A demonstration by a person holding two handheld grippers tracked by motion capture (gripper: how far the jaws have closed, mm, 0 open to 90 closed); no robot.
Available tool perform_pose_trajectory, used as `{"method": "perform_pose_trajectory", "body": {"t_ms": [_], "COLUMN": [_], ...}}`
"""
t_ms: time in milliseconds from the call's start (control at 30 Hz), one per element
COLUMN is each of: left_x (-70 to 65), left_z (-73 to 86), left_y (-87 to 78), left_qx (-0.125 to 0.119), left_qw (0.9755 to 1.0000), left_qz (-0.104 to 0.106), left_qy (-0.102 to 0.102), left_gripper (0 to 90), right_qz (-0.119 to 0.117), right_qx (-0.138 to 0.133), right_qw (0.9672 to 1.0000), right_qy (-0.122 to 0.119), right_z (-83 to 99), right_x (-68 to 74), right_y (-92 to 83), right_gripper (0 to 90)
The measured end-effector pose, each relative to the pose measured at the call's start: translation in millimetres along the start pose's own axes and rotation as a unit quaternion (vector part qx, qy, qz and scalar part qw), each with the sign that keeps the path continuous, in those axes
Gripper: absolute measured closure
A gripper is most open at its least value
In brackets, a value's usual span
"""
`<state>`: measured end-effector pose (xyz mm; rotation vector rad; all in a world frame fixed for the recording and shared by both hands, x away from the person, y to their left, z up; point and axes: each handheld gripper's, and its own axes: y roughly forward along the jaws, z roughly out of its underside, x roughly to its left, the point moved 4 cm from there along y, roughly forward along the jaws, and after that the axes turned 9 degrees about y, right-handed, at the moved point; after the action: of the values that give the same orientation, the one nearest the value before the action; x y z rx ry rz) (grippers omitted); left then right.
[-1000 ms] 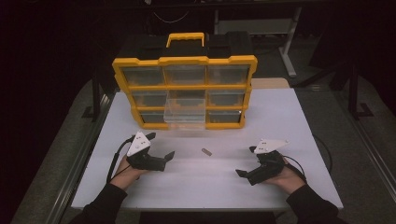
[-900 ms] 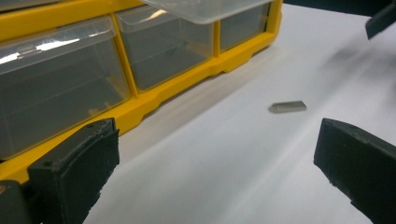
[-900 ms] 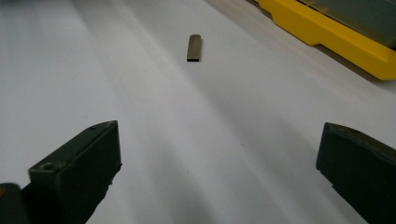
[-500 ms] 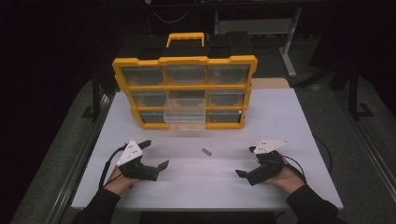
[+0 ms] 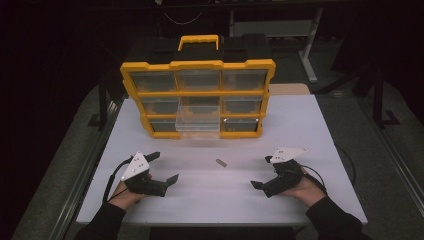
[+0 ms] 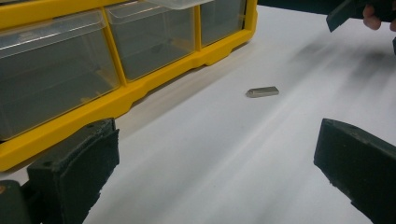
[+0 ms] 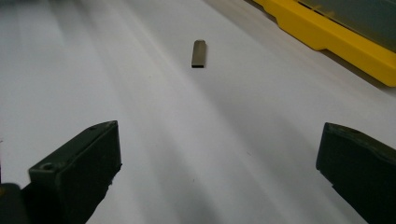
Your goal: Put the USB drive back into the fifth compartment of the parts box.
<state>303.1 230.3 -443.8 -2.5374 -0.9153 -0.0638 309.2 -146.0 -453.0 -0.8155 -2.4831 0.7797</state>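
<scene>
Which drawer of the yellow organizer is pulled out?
The bottom-row middle drawer of the organizer. Its clear front juts out past the yellow frame toward the person, while the other eight drawers sit flush in their bays.

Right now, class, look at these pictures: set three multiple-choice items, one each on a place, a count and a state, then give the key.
1. Where does the small metal piece lie?
A. on the white table between the two grippers
B. inside a drawer
C. in the right gripper

2. How many drawer rows does the yellow organizer have?
A. two
B. three
C. five

3. How is the left gripper?
A. shut on the piece
B. open and holding nothing
C. shut on a drawer

Key: 1 A, it lies bare on the table; 2 B, three rows show in the high view; 3 B, its jaws stand wide apart.
</scene>
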Motion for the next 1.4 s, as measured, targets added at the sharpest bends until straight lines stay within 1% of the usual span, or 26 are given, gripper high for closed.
{"method": "perform_pose_trajectory", "body": {"t_ms": [133,267,367,467,500,600,700,967,1000,1033,1267,1400], "left_x": [1.0,0.9,0.9,0.6,0.5,0.3,0.3,-0.1,0.0,0.1,0.4,0.6], "left_z": [0.3,0.4,0.0,-0.5,-0.5,-0.8,-0.8,-1.1,-1.1,-1.1,-1.2,-1.5], "left_y": [0.8,1.6,2.2,2.8,2.9,3.0,3.3,3.5,3.6,3.6,3.7,3.5], "left_qx": [0.0,0.003,0.003,0.002,0.002,0.001,0.001,-0.001,0.0,-0.001,0.001,0.0], "left_qw": [1.0,1.0,1.0,1.0,1.0,1.0,1.0,1.0,1.0,0.9999,0.9999,0.9999], "left_qz": [0.001,0.004,0.005,0.006,0.006,0.007,0.007,0.01,0.01,0.01,0.01,0.01], "left_qy": [-0.002,-0.004,-0.005,-0.003,-0.002,-0.001,0.0,-0.001,-0.001,-0.001,-0.004,-0.005], "left_gripper": [0.0,0.0,0.0,0.0,0.0,0.0,0.0,0.0,0.0,0.0,0.0,0.0], "right_qz": [-0.007,-0.014,-0.014,-0.013,-0.016,-0.018,-0.021,-0.021,-0.02,-0.021,-0.024,-0.024], "right_qx": [0.009,0.017,0.026,0.029,0.031,0.04,0.044,0.049,0.048,0.049,0.046,0.048], "right_qw": [0.9999,0.9997,0.9995,0.9995,0.9993,0.999,0.9987,0.9986,0.9986,0.9985,0.9986,0.9986], "right_qy": [-0.002,0.005,0.007,0.008,0.012,0.013,0.011,0.007,0.004,0.007,0.004,-0.001], "right_z": [-6.4,-12.0,-14.2,-17.7,-18.9,-22.4,-26.6,-34.5,-35.6,-36.7,-44.9,-49.2], "right_x": [1.5,1.7,1.2,1.6,1.7,2.2,2.4,1.5,0.9,1.2,0.8,2.2], "right_y": [-0.6,-0.3,1.5,3.1,3.8,6.0,8.4,14.5,15.1,15.4,19.7,24.0], "right_gripper": [0.0,0.0,0.0,0.0,0.0,0.0,0.0,0.0,0.0,0.0,0.0,0.0]}}
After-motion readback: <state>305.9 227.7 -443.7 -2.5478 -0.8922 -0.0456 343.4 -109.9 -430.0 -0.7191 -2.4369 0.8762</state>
